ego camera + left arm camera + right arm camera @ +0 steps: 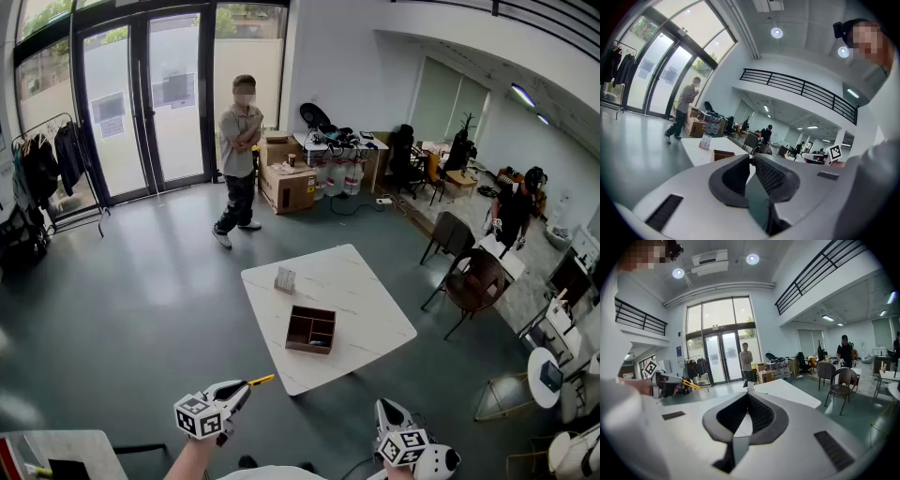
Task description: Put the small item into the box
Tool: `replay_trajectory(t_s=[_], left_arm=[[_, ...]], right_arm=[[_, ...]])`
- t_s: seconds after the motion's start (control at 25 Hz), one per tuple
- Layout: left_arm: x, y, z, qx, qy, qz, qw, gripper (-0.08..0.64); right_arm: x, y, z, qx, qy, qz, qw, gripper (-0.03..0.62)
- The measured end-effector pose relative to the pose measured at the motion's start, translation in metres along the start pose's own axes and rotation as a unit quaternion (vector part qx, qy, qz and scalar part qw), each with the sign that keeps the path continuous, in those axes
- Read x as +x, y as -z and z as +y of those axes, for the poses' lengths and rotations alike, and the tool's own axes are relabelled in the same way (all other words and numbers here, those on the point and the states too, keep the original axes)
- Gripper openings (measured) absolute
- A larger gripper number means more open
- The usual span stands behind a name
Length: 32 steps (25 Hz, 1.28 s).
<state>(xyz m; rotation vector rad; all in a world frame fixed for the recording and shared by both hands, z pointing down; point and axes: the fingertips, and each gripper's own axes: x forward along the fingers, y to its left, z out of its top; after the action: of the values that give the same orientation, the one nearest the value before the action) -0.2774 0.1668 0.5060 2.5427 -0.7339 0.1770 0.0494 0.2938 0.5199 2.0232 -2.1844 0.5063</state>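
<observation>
A brown wooden box (310, 329) with open compartments sits on the white square table (375, 314). A small pale item (285, 279) stands on the table just beyond it. Both grippers hang well short of the table's near edge. My left gripper (263, 379) has yellow tips that point toward the table, and its jaws meet with nothing between them. My right gripper (383, 407) is lower right, jaws together and empty. The left gripper view shows the box (723, 154) and the item (705, 142) far past the jaw tips (751, 157). The right gripper view shows the item (750, 385) beyond its tips (748, 395).
A person (239, 159) stands by the glass doors, beside cardboard boxes (288, 187). Chairs (473, 281) stand to the right of the table. A clothes rack (42, 169) is at far left. A round side table (544, 375) is at right, and another tabletop's corner (56, 450) at bottom left.
</observation>
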Motion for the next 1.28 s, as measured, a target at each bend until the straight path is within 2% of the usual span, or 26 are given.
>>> replay_trajectory(t_s=[0.8, 1.28], left_arm=[[0.007, 0.007, -0.006, -0.004, -0.002, 0.005, 1.0000, 0.048], [0.009, 0.024, -0.025, -0.013, -0.026, 0.001, 0.9996, 0.048]], right_arm=[[-0.001, 0.009, -0.009, 0.017, 0.002, 0.010, 1.000, 0.026], [-0.007, 0.015, -0.026, 0.011, -0.026, 0.018, 0.999, 0.026]])
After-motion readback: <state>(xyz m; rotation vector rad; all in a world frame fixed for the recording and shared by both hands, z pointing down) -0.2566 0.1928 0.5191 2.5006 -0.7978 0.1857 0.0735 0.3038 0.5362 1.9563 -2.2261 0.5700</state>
